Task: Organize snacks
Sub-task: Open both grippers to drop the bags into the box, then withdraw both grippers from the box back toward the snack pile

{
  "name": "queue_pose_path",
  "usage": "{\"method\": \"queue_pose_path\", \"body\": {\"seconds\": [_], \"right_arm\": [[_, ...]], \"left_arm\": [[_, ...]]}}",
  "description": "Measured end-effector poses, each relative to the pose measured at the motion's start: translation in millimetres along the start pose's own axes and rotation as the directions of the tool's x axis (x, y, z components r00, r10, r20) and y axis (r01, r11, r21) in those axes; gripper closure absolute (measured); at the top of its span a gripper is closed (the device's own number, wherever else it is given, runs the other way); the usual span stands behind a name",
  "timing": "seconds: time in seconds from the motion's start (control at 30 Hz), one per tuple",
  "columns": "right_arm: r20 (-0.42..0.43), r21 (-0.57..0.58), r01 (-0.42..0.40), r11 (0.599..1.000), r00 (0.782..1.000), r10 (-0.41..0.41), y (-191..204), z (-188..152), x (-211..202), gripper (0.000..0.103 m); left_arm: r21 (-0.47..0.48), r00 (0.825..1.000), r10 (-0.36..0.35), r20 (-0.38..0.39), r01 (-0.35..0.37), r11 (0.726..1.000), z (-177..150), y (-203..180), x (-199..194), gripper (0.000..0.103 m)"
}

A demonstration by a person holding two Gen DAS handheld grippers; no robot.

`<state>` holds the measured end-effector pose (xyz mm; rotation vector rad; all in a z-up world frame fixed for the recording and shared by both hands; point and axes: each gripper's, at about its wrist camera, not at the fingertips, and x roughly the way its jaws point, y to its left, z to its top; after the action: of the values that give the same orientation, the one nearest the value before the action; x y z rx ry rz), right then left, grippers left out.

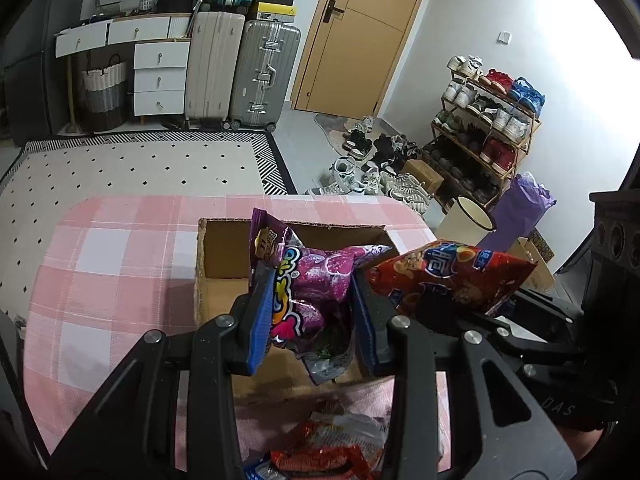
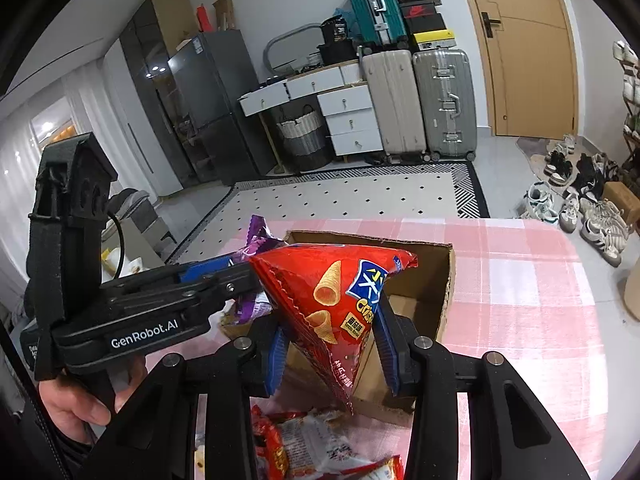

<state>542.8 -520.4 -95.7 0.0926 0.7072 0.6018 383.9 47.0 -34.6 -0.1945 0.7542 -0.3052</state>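
Note:
My left gripper point(image 1: 310, 304) is shut on a purple snack bag point(image 1: 316, 284), held over the open cardboard box point(image 1: 218, 256) on the pink checked tablecloth point(image 1: 112, 280). My right gripper point(image 2: 332, 340) is shut on a red bag of cone crisps point(image 2: 340, 300), above the near edge of the same box point(image 2: 444, 280). In the left wrist view the red bag point(image 1: 452, 276) hangs just right of the purple one. In the right wrist view the left gripper point(image 2: 240, 276) comes in from the left with the purple bag point(image 2: 256, 240), a hand point(image 2: 72, 396) on its handle.
More snack packets lie on the cloth in front of the box point(image 1: 320, 448) point(image 2: 320, 448). Beyond the table is a dotted rug point(image 1: 140, 168), suitcases point(image 1: 264, 76), a white drawer unit point(image 1: 160, 80), a door point(image 1: 360, 32) and a shoe rack point(image 1: 488, 120).

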Motion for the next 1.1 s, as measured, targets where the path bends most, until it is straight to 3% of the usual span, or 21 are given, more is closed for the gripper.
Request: {"method": "queue_pose_path", "body": {"seconds": [0.13, 0.2, 0.33, 0.37, 0.63, 0.77, 1.1], "right_arm": [[-0.022, 0.040, 0.015, 0.999, 1.000, -0.014, -10.3, -0.2, 19.2, 0.062], [-0.030, 0.045, 0.016, 0.999, 0.999, -0.015, -9.9, -3.4, 24.0, 0.049], [0.001, 0.036, 0.037, 0.999, 0.999, -0.037, -13.3, -0.7, 22.6, 0.041], [0.007, 0.038, 0.038, 0.999, 0.999, -0.038, -15.1, -1.3, 19.5, 0.036], [0.081, 0.025, 0.041, 0.999, 0.996, -0.043, -13.5, -0.6, -21.5, 0.035], [0.114, 0.005, 0.049, 0.999, 0.992, -0.050, -6.3, -1.8, -43.7, 0.024], [0.144, -0.038, 0.053, 0.998, 0.988, -0.047, 17.9, -16.0, -87.3, 0.019]], "left_arm": [[-0.008, 0.999, 0.000, -0.041, 0.000, 1.000, -2.6, 2.8, 24.7, 0.061], [-0.015, 0.999, 0.015, -0.044, -0.016, 1.000, -2.6, 1.5, 29.6, 0.044], [-0.016, 0.999, 0.029, -0.019, -0.030, 0.999, -0.6, 5.2, 25.5, 0.034], [-0.014, 0.999, 0.032, -0.009, -0.032, 0.999, -1.3, 5.5, 20.5, 0.033], [-0.017, 0.998, 0.060, 0.035, -0.059, 0.998, -11.1, 5.3, -21.9, 0.029], [-0.019, 0.996, 0.078, 0.051, -0.077, 0.997, -21.2, 0.7, -48.1, 0.024], [-0.008, 0.985, 0.152, 0.086, -0.152, 0.988, -40.9, -20.0, -102.3, 0.019]]}}
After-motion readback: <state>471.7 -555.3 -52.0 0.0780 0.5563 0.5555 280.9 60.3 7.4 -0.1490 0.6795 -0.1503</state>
